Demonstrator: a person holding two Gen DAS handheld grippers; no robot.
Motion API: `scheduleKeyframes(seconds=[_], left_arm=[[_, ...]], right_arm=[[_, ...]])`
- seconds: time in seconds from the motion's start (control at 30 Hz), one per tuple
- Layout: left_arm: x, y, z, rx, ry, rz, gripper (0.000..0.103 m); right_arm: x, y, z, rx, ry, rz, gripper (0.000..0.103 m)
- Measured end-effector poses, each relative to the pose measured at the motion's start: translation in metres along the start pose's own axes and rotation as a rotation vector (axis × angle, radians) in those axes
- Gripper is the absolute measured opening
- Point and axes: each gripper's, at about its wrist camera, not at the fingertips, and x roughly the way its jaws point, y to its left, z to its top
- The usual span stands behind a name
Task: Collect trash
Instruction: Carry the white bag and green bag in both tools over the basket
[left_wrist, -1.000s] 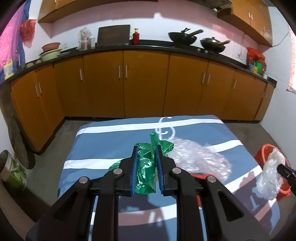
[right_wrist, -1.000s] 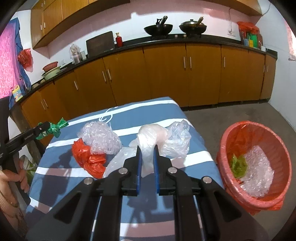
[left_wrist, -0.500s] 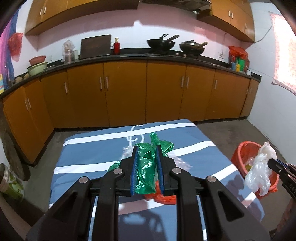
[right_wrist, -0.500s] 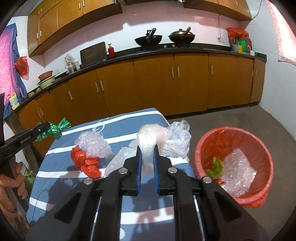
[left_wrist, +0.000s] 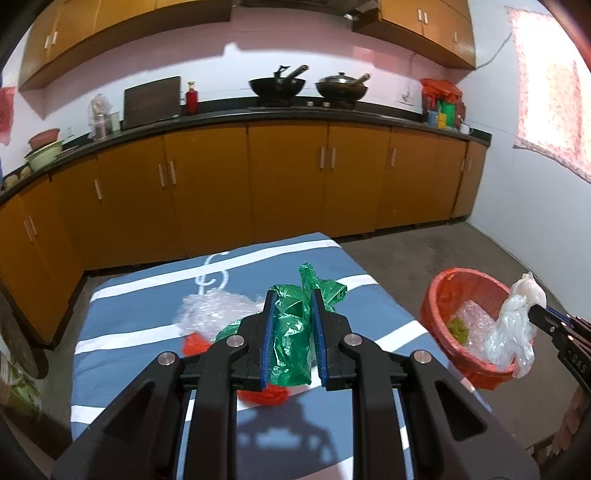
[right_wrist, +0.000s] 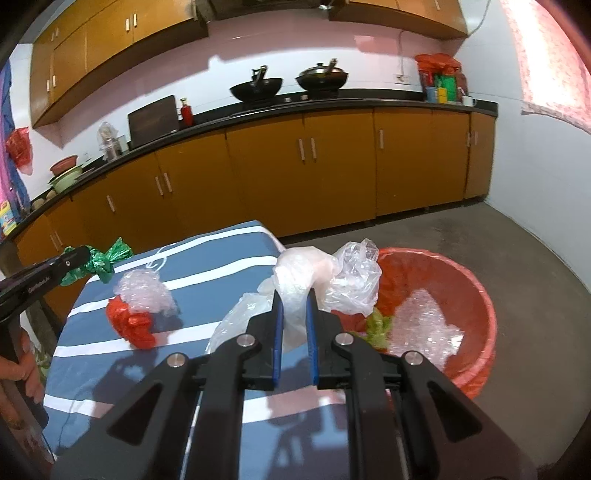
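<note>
My left gripper (left_wrist: 291, 306) is shut on a crumpled green plastic bag (left_wrist: 291, 332) and holds it above the blue striped table (left_wrist: 147, 317). My right gripper (right_wrist: 294, 299) is shut on a clear plastic bag (right_wrist: 317, 277), held at the near rim of the red trash basket (right_wrist: 476, 295). The basket stands on the floor right of the table and holds bubble wrap and a green scrap. A bubble wrap wad (right_wrist: 146, 291) and a red plastic bag (right_wrist: 129, 325) lie on the table. In the left wrist view the right gripper (left_wrist: 535, 314) hangs the clear bag (left_wrist: 513, 332) over the basket (left_wrist: 443, 291).
Orange kitchen cabinets (left_wrist: 288, 184) with a black counter run along the back wall, with two woks (left_wrist: 277, 85) on the stove. Bare concrete floor (right_wrist: 498, 236) lies around the basket. A white wall stands at the right.
Both grippers have swung to the right with their bags. The basket has come closer in both views, and the clear bag is now at its rim.
</note>
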Motion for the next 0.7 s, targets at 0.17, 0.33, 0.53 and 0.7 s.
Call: scheduleKeyframes(seconds=[0.17,0.33,0.53,0.7], left_arm=[[0.005,-0.024,0.001,0.024,0.006,-0.024,0.019],[0.012,-0.044,0.001,0.044,0.018,-0.045,0.019],[0.02,-0.065,-0.001,0.064,0.03,-0.072,0.019],[0.026,-0.088,-0.002,0.08,0.041,-0.11,0.019]], right_arm=[[-0.002,-0.021,-0.001,0.021,-0.001,-0.027,0.013],[-0.003,-0.04,-0.003,0.038,0.0,-0.051,0.013],[-0.001,-0.059,-0.004,0.061,0.006,-0.077,0.013],[0.002,-0.072,-0.006,0.075,0.012,-0.101,0.013]])
